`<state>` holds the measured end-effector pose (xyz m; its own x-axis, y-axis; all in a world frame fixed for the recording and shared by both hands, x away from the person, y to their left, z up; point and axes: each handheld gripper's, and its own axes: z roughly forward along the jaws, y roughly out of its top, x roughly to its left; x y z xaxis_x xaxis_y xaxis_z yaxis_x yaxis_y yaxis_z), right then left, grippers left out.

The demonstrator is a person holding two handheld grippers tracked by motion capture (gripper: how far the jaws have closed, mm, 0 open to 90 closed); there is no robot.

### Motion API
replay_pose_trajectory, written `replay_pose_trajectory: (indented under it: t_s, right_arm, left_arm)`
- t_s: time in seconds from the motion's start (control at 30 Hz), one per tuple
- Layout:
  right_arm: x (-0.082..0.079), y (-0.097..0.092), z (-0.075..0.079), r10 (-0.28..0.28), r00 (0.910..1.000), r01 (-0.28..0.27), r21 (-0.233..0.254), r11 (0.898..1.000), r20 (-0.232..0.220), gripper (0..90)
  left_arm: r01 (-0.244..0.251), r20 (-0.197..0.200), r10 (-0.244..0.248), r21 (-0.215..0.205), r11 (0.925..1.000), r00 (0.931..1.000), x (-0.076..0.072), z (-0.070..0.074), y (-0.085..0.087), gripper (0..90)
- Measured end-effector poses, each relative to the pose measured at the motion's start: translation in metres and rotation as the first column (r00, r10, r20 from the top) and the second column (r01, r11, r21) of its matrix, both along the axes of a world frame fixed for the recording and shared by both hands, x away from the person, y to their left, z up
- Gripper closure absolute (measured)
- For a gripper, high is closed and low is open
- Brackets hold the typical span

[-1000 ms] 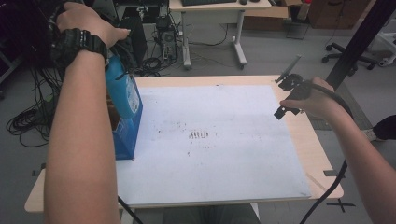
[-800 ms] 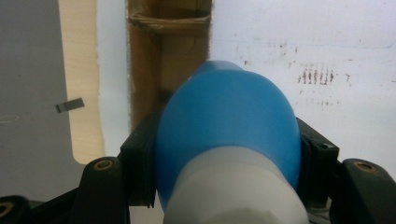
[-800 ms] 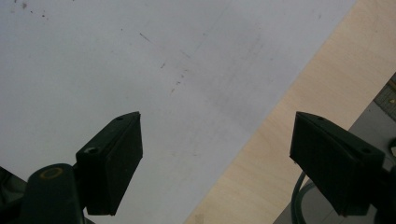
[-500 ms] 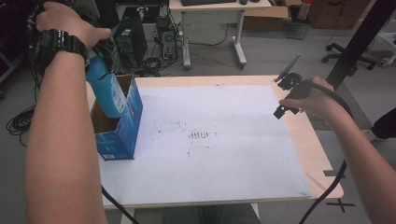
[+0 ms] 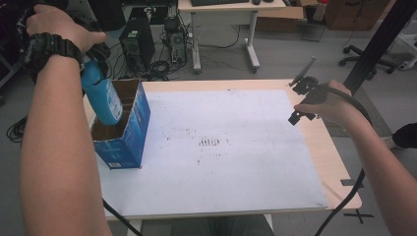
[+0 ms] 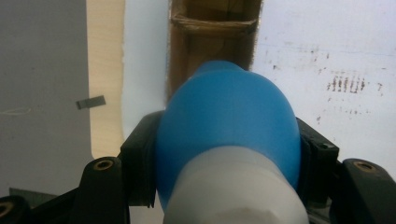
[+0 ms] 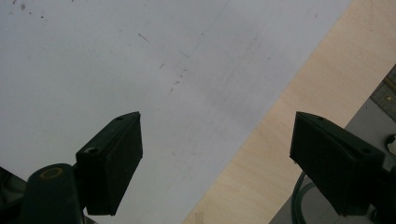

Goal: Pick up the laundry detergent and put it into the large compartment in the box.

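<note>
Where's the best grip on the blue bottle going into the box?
On the upper body just below the white cap, from above. The blue bottle hangs tilted, base down in the open cardboard box; the left gripper already clamps its rounded shoulder there, leaving the lower body free to enter.

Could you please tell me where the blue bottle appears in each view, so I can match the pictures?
High view: the blue bottle is at upper left, held tilted by the left gripper, its lower end in the open cardboard box.
Left gripper view: it is in the centre foreground, clamped between the black fingers.
Right gripper view: not in this picture.
Shared landmark: the white sheet on the table, also in the right gripper view.
</note>
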<state>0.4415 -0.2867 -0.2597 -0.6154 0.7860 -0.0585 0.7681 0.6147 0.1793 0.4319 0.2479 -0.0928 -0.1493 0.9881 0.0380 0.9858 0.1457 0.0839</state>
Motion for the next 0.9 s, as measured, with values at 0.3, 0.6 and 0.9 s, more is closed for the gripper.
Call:
replay_pose_trajectory:
  t_s: [0.3, 0.6, 0.9]
  right_arm:
    - [0.001, 0.002, 0.0, -0.002, 1.0, 0.002, -0.006, 1.0, 0.0, 17.5]
    - [0.001, 0.004, -0.001, 0.001, 1.0, -0.001, -0.012, 1.0, -0.004, 17.4]
    - [0.001, 0.003, -0.001, -0.002, 1.0, 0.002, -0.014, 1.0, -0.005, 17.5]
  left_arm:
    - [0.001, 0.004, -0.001, -0.001, 1.0, 1.0, 0.001, -0.002, 0.005, 37.8]
    - [0.002, -0.012, -0.002, -0.007, 1.0, 0.9999, 0.004, -0.011, 0.007, 37.7]
    - [0.003, -0.025, -0.003, -0.007, 1.0, 0.9997, 0.007, -0.023, 0.008, 37.7]
